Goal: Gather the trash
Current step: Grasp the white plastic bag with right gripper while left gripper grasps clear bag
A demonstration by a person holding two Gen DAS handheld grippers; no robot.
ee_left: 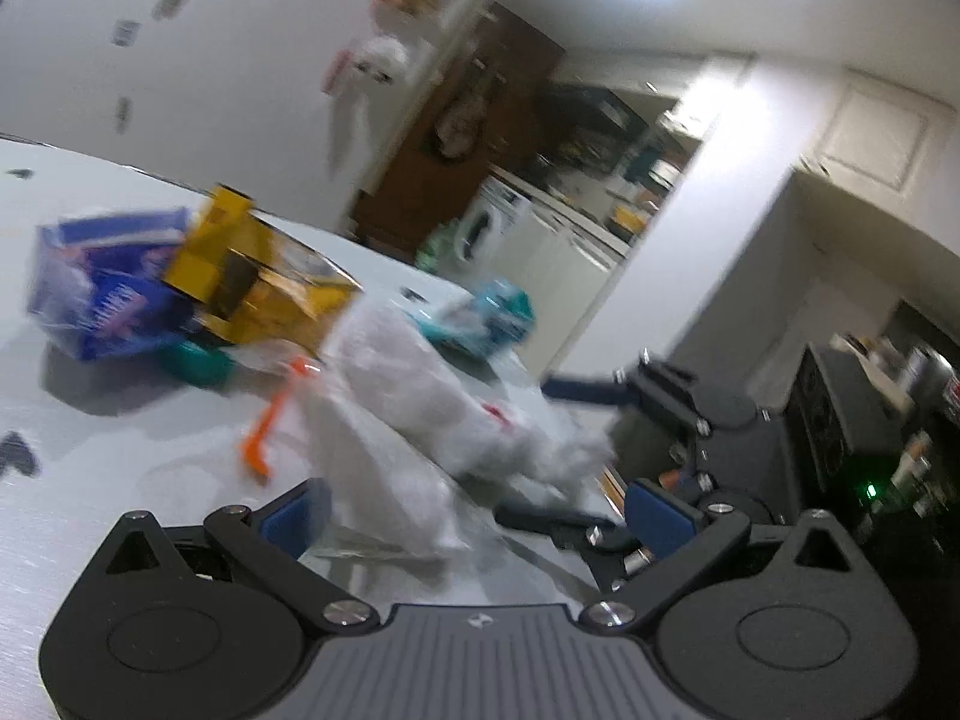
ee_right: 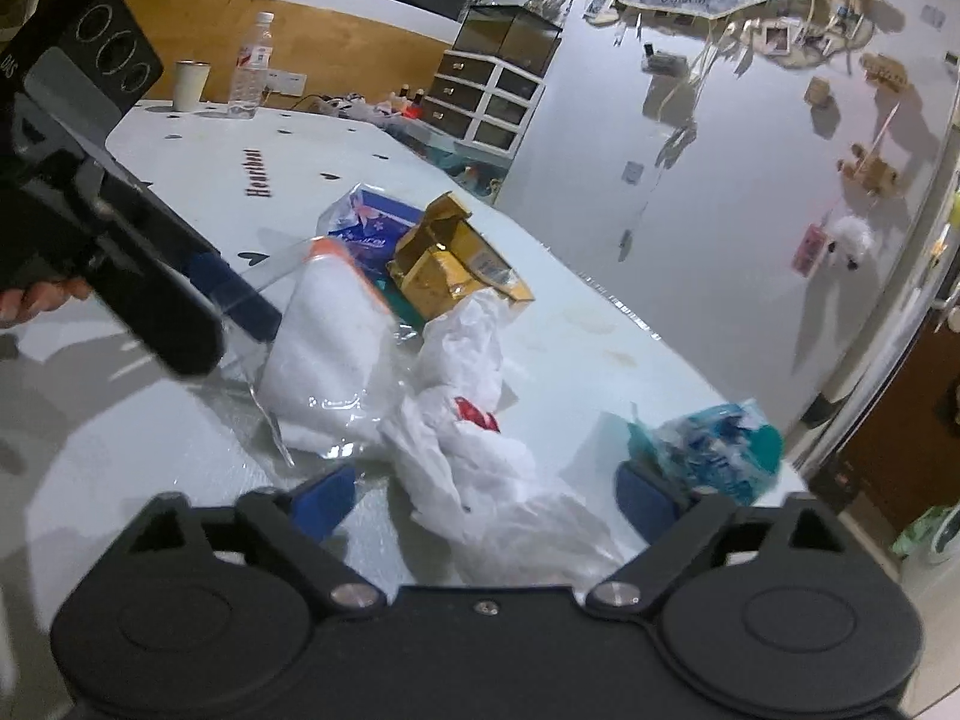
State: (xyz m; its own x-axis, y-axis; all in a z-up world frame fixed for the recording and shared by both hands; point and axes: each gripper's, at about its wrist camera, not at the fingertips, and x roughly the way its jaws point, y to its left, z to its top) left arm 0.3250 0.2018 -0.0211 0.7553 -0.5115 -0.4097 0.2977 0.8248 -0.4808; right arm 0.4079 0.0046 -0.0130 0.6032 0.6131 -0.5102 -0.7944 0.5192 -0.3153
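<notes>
Trash lies in a heap on the pale table [ee_right: 600,324]. A crumpled white plastic bag [ee_right: 474,444] sits between the wide-apart blue pads of my right gripper [ee_right: 487,501], which is open; the pads do not press it. A clear packet with white contents [ee_right: 330,348] and an orange strip [ee_left: 264,426] lies in front of my left gripper [ee_left: 477,516], open, its fingers beside the packet's clear edge. Behind are a yellow carton [ee_right: 456,270] and a blue-purple packet [ee_right: 372,228]. A teal wrapper [ee_right: 708,450] lies near the right pad. In the left wrist view the right gripper [ee_left: 558,456] flanks the white bag [ee_left: 528,444].
A water bottle [ee_right: 251,69] and a white cup [ee_right: 191,84] stand at the table's far edge. A drawer unit [ee_right: 486,102] stands beyond the table. The table's right edge runs close to the teal wrapper. A hand [ee_right: 36,300] holds the left gripper.
</notes>
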